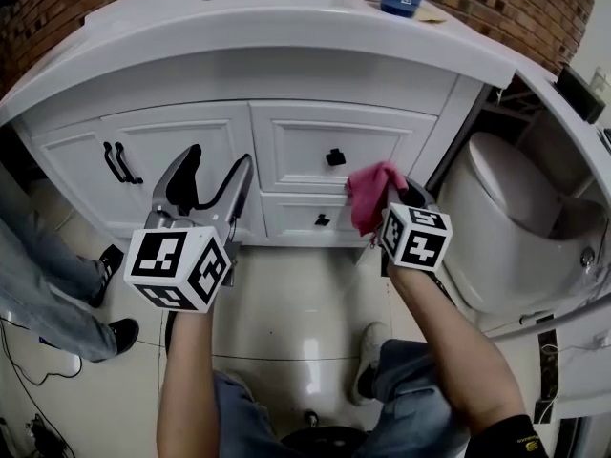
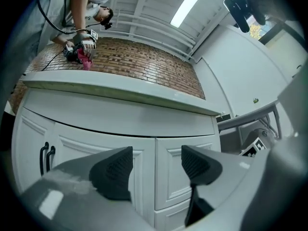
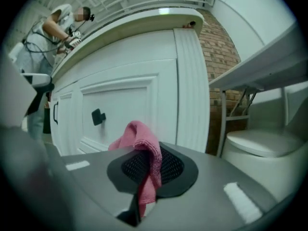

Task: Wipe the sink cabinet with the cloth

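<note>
Nearest, at left: left gripper [image 1: 218, 170], jaws spread wide with nothing between them in left gripper view [image 2: 156, 167], aimed at the white door of the sink cabinet [image 1: 191, 136] just right of the paired black handles [image 1: 116, 162]. Further right, upper drawer knob [image 1: 334, 156] and lower knob [image 1: 323, 219]. Then the pink cloth [image 1: 368, 194], bunched in front of the drawer fronts, close to them; contact not clear. Pinched in right gripper [image 1: 393, 203], jaws clenched on a fold of cloth [image 3: 144, 138], one loop standing above the pads, one tail hanging below [image 3: 151, 170]. Reads as soft, light, limp, slightly grippy weave: unlikely to slip, likely to flop and fold under pressure. Best held by a thick gathered fold, leaving a wad ahead of the jaw tips so that fabric, not hard plastic, meets the painted panels. Likely to snag on knobs. Far right, toilet [image 1: 506, 227], beside the cabinet.
</note>
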Motion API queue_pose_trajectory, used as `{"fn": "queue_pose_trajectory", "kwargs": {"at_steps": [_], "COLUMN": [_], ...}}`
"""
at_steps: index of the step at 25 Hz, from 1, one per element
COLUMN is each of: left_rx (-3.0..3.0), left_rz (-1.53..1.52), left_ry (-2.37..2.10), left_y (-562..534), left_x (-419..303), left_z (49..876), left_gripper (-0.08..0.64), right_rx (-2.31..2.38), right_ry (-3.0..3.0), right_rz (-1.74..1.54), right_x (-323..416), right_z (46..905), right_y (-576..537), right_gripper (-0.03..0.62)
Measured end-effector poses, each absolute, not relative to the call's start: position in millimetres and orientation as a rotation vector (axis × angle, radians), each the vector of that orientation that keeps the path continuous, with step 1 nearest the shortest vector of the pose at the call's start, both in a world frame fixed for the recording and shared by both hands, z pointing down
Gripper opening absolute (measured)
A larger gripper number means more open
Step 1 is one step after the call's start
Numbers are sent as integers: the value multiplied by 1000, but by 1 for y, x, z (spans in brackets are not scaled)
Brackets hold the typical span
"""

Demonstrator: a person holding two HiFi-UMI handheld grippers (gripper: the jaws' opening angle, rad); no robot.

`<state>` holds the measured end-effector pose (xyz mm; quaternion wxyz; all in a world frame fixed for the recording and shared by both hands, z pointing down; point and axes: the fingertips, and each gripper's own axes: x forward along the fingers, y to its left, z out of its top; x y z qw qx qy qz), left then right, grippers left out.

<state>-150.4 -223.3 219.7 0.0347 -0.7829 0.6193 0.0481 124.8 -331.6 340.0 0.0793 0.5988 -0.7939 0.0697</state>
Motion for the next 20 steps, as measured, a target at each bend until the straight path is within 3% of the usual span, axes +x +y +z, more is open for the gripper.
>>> {"fn": "queue_pose_trajectory", "kwargs": {"at_steps": [8, 20], "left_rx": [-2412, -2364], "left_rz": [131, 112], "left_ry": [1895, 1942], "left_y": [-224, -216], "left_x": [-144, -169], "left_z": [222, 221], "left_gripper": [321, 319], "right_rx": [1910, 1235], "right_ry": [-2302, -2664], "right_rz": [266, 105], "right_x": [162, -91], "right_z": [345, 366], "right_y": [-332, -286], "right_gripper": [25, 25]}}
